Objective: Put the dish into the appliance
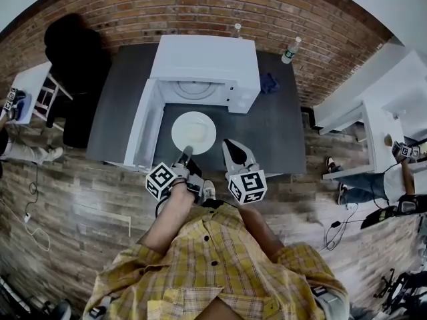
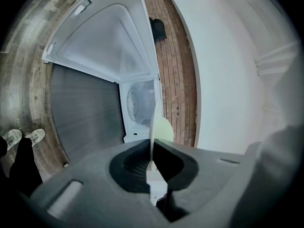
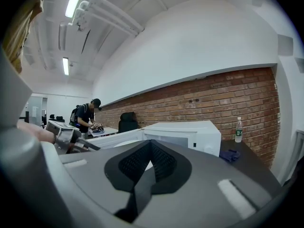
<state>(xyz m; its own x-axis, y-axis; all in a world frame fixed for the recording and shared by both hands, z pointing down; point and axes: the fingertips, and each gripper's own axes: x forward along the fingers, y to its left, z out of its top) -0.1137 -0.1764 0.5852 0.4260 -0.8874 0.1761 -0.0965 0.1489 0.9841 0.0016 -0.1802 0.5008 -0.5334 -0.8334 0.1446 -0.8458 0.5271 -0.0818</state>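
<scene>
A white plate (image 1: 193,132) hovers over the dark table (image 1: 280,132), just in front of the open white microwave (image 1: 203,62). My left gripper (image 1: 186,153) is shut on the plate's near rim. In the left gripper view the plate (image 2: 154,127) is seen edge-on between the closed jaws of the left gripper (image 2: 152,167), and the microwave cavity (image 2: 137,106) with its turntable lies straight ahead. My right gripper (image 1: 230,145) sits just right of the plate, shut and holding nothing. Its own view shows the right gripper (image 3: 151,144) facing the microwave (image 3: 190,132).
The microwave door (image 1: 145,129) swings out to the left, reaching the table's front edge. A water bottle (image 1: 290,50) and a blue cloth (image 1: 268,83) lie right of the microwave. Brick wall behind. White desks stand at both sides, and a person (image 3: 88,115) works at the far left.
</scene>
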